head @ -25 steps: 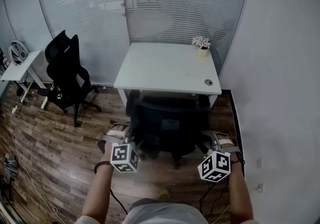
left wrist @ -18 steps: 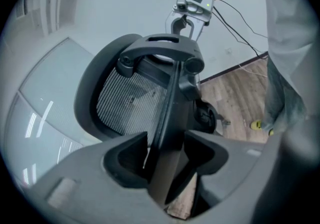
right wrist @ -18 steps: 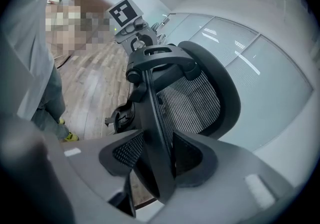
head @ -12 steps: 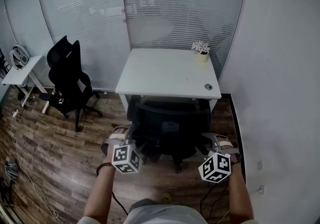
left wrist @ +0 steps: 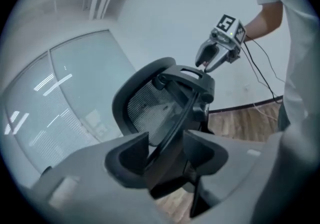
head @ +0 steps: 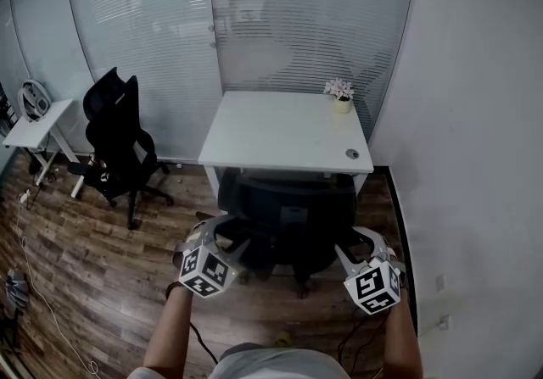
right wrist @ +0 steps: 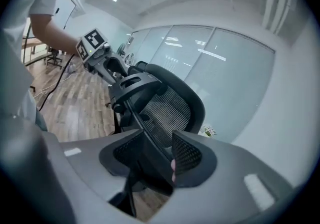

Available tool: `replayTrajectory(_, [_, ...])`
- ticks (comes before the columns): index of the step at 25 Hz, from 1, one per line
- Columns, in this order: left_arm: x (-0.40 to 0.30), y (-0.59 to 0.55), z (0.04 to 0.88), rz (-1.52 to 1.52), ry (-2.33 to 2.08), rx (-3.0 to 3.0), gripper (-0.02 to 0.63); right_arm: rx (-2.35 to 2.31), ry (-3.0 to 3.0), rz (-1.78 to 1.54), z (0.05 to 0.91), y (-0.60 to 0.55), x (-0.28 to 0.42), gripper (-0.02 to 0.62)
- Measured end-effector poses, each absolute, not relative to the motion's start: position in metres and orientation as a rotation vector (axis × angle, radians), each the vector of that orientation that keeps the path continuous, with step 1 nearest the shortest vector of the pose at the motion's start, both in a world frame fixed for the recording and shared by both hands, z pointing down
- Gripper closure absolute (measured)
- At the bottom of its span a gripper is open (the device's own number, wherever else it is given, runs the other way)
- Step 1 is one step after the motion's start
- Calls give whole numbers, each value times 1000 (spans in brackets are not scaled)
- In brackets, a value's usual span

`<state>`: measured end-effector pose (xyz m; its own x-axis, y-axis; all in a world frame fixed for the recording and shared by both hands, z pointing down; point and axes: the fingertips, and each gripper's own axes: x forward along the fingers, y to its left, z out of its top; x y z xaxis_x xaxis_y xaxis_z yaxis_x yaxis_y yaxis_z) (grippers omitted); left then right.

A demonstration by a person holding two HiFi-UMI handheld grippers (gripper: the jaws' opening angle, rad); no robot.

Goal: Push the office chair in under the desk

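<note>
The black mesh office chair point(head: 288, 216) stands at the front of the white desk point(head: 280, 136), its back toward me and its seat under the desktop. My left gripper point(head: 227, 237) holds the left edge of the chair back, my right gripper point(head: 356, 246) the right edge. In the left gripper view the back's black frame point(left wrist: 150, 107) runs between the jaws of the left gripper point(left wrist: 166, 150), which have just been closing on it. In the right gripper view the frame point(right wrist: 170, 105) fills the gap of the right gripper point(right wrist: 152, 155).
A second black chair point(head: 119, 140) and a small white table point(head: 34, 119) stand at the left. A potted plant point(head: 339, 91) sits on the desk's far right corner. A white wall point(head: 475, 157) runs close on the right; cables point(head: 34, 284) lie on the wooden floor.
Both grippers have risen a little along the chair back's sides and rolled, so that their marker cubes now tilt outward. The chair stands much where it was.
</note>
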<state>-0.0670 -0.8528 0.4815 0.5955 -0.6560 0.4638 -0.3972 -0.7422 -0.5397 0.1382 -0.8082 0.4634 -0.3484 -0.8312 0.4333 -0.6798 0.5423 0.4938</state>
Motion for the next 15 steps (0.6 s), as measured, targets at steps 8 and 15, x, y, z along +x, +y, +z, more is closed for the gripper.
replayTrajectory(8, [-81,-833,452,-716,1048,-2571,434,1500,-2219,-133,438,-790,134,463])
replayTrajectory(15, [-102,-816,418,-483,1246,-2612,520,1708,-2245,-33,424,-773,138,515])
